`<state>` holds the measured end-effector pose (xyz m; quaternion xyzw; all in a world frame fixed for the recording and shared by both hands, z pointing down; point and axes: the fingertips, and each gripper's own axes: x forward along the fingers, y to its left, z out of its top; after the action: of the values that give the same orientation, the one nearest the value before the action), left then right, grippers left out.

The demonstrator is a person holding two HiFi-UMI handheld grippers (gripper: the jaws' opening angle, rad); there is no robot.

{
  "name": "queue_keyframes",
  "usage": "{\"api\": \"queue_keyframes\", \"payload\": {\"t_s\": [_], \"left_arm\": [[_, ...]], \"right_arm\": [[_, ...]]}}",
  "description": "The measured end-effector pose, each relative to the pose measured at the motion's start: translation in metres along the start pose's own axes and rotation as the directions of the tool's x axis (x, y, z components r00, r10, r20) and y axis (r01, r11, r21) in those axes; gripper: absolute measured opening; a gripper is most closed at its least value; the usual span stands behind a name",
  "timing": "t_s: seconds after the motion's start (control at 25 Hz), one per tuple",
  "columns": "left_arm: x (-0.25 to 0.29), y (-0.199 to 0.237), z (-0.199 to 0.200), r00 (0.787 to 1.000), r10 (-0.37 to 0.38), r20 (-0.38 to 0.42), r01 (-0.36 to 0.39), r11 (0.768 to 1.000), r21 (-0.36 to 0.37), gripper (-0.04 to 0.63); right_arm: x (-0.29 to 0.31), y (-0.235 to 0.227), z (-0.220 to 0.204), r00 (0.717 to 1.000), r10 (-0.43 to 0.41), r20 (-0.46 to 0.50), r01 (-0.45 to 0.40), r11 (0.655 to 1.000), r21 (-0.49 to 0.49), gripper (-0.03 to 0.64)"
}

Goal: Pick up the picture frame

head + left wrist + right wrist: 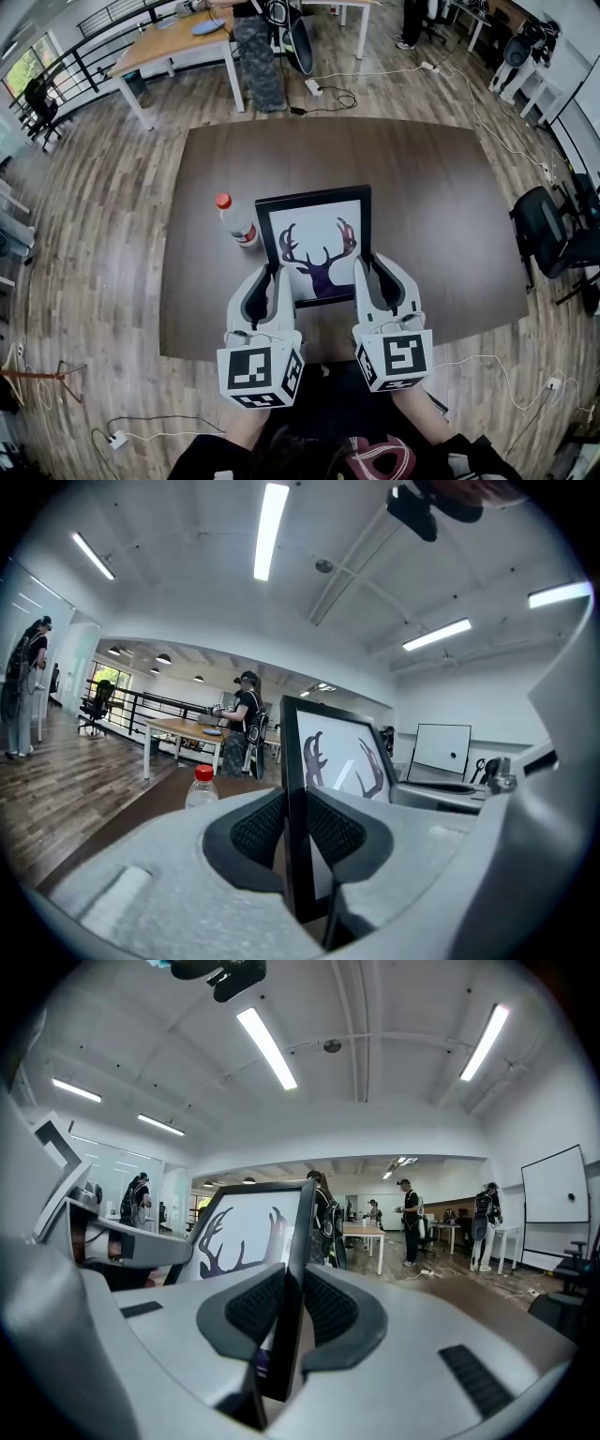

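The picture frame (314, 239), black-edged with a dark antler print on white, is held up above the brown table (450, 216), clamped on both side edges. My left gripper (274, 281) is shut on its left edge; in the left gripper view the black edge (298, 827) sits pinched between the ribbed pads. My right gripper (364, 274) is shut on the right edge, and the frame edge (291, 1307) runs between its pads in the right gripper view. The print faces up toward the head camera.
A clear water bottle (236, 221) with a red cap stands just left of the frame, also seen as the bottle (201, 787) in the left gripper view. Black office chairs (548, 234) are at the right. A wooden desk (178, 42) and a standing person lie beyond the table.
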<state>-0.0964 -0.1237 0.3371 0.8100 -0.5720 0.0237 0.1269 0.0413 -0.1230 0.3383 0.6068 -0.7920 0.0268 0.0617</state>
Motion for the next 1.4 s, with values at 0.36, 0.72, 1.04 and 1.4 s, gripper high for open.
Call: {"api": "queue_keyframes", "payload": {"t_s": [0.36, 0.72, 1.04, 1.4], "left_arm": [[0.001, 0.001, -0.002, 1.0, -0.007, -0.004, 0.007, 1.0, -0.002, 0.078], [0.004, 0.003, -0.007, 1.0, -0.018, -0.02, 0.018, 1.0, 0.005, 0.078], [0.007, 0.003, -0.009, 0.999, -0.027, -0.028, 0.028, 1.0, 0.008, 0.078], [0.009, 0.005, -0.013, 0.999, -0.025, -0.033, 0.025, 1.0, 0.014, 0.079]], "right_arm": [[0.001, 0.0, -0.003, 1.0, 0.002, -0.012, -0.002, 1.0, -0.004, 0.074], [0.003, 0.001, -0.007, 1.0, -0.006, -0.025, 0.005, 1.0, -0.011, 0.074], [0.004, 0.0, -0.01, 1.0, -0.016, -0.025, 0.016, 1.0, -0.01, 0.074], [0.006, 0.0, -0.015, 0.999, -0.016, -0.029, 0.016, 1.0, -0.004, 0.074]]}}
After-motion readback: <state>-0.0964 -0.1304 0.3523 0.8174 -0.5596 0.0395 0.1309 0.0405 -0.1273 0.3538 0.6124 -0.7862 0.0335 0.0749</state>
